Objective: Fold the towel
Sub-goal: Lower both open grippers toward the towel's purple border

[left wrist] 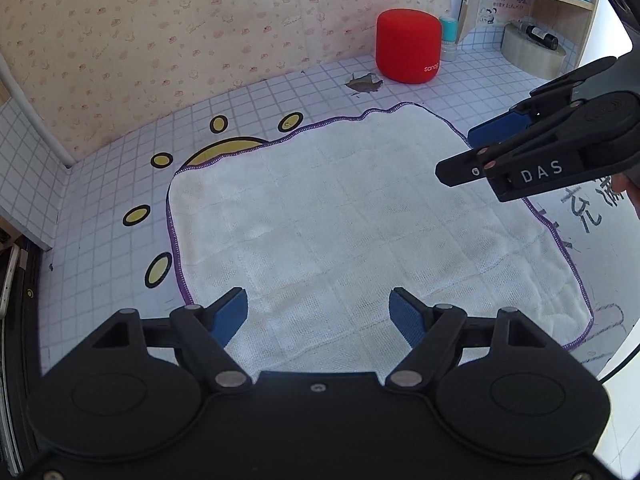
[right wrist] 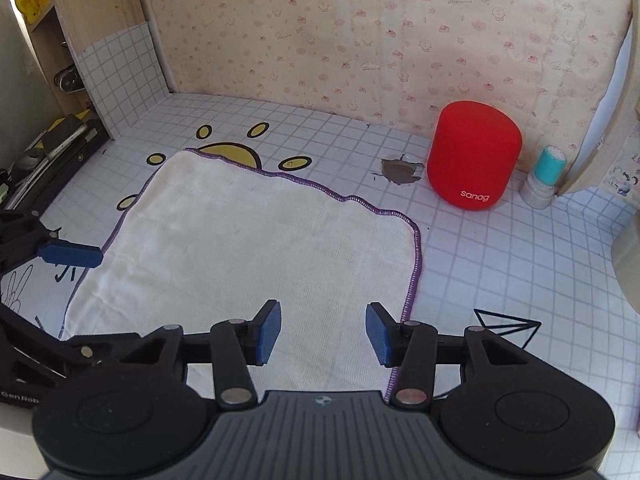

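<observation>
A white towel (left wrist: 340, 220) with a purple stitched hem lies spread flat on the checked table cover; the right wrist view shows the towel (right wrist: 240, 248) too. My left gripper (left wrist: 318, 310) hovers over the towel's near edge, open, nothing between its blue pads. My right gripper (right wrist: 324, 330) hangs above the towel's right hem, also open and empty. From the left wrist view, the right gripper (left wrist: 472, 152) reaches in over the towel's far right corner. One blue pad (right wrist: 72, 254) of the left gripper shows at the towel's left side.
A red cylindrical speaker (right wrist: 474, 160) stands at the back by the papered wall, a teal-capped bottle (right wrist: 546, 176) beside it. A torn patch (right wrist: 402, 170) marks the cover near the speaker. A wooden shelf with a tape roll (left wrist: 532, 50) stands at the back right.
</observation>
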### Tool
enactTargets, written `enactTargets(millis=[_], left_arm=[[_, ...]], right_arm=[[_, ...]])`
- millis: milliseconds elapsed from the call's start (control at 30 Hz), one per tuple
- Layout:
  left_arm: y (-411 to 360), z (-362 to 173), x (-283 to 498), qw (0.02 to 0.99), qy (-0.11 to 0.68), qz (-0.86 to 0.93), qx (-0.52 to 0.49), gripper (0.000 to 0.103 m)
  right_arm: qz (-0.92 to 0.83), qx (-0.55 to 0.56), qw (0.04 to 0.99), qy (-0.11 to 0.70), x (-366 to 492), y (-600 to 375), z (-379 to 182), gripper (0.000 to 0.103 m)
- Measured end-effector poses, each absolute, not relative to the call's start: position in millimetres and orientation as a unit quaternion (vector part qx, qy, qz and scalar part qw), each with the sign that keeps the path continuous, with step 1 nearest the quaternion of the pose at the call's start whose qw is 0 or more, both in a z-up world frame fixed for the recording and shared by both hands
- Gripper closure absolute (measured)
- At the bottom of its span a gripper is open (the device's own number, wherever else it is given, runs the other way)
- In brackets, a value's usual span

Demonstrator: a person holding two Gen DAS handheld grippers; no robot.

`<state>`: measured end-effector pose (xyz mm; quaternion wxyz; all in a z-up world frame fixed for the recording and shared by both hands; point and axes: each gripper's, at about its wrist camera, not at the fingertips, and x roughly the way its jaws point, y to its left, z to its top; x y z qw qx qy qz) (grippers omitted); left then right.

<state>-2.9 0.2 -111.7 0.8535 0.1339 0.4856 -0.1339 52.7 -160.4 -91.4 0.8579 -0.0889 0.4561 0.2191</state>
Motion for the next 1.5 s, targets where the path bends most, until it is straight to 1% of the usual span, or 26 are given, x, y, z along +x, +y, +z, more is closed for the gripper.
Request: enactTargets(millis=[367,667,700,733,833,1000,1067,1133,1200,1300,1400,1500], left_arm=[[12.0,-123.0,18.9,0.848,0.5,-0.127,0.12,0.024],[18.1,-124.7,34.0,0.85,0.501,-0.116,0.117,0.024],[18.2,-125.3,35.2,0.849,0.501,-0.118,0.119,0.024],[18.3,-126.0,36.2,0.849,0.501,-0.119,0.121,0.024],[19.6,-128.3,38.1,0.848,0.501,-0.12,0.126,0.024],[20.5,-135.0,38.1,0.846,0.498,-0.126,0.145,0.024],[21.1,-136.1,37.6,0.847,0.492,-0.131,0.15,0.022],[22.6,-137.0,39.1,0.848,0.491,-0.136,0.147,0.022],[25.2,-138.2,41.9,0.849,0.49,-0.138,0.141,0.02],[28.7,-139.5,47.5,0.85,0.491,-0.142,0.129,0.019],[31.2,-138.4,52.8,0.85,0.492,-0.145,0.122,0.019],[40.5,-130.4,57.4,0.854,0.489,-0.153,0.085,0.019]], right_arm=[[0.21,-0.09,0.868,0.442,84.8,-153.0,-104.1,0.055],[0.197,-0.092,0.862,0.457,107.9,-148.1,-119.7,0.055],[0.197,-0.091,0.862,0.459,108.8,-147.9,-121.8,0.054],[0.197,-0.091,0.863,0.455,108.8,-147.9,-122.6,0.05],[0.198,-0.092,0.862,0.457,111.1,-146.0,-123.6,0.045],[0.192,-0.104,0.863,0.455,114.9,-141.6,-125.1,0.04],[0.188,-0.102,0.865,0.454,116.9,-141.9,-126.0,0.038],[0.184,-0.103,0.867,0.452,119.0,-141.8,-127.0,0.033],[0.18,-0.101,0.867,0.453,121.4,-141.8,-127.6,0.03],[0.175,-0.099,0.869,0.452,124.5,-141.8,-128.5,0.025],[0.17,-0.097,0.868,0.456,127.0,-140.8,-128.1,0.024],[0.164,-0.092,0.867,0.461,126.6,-141.0,-125.4,0.025]])
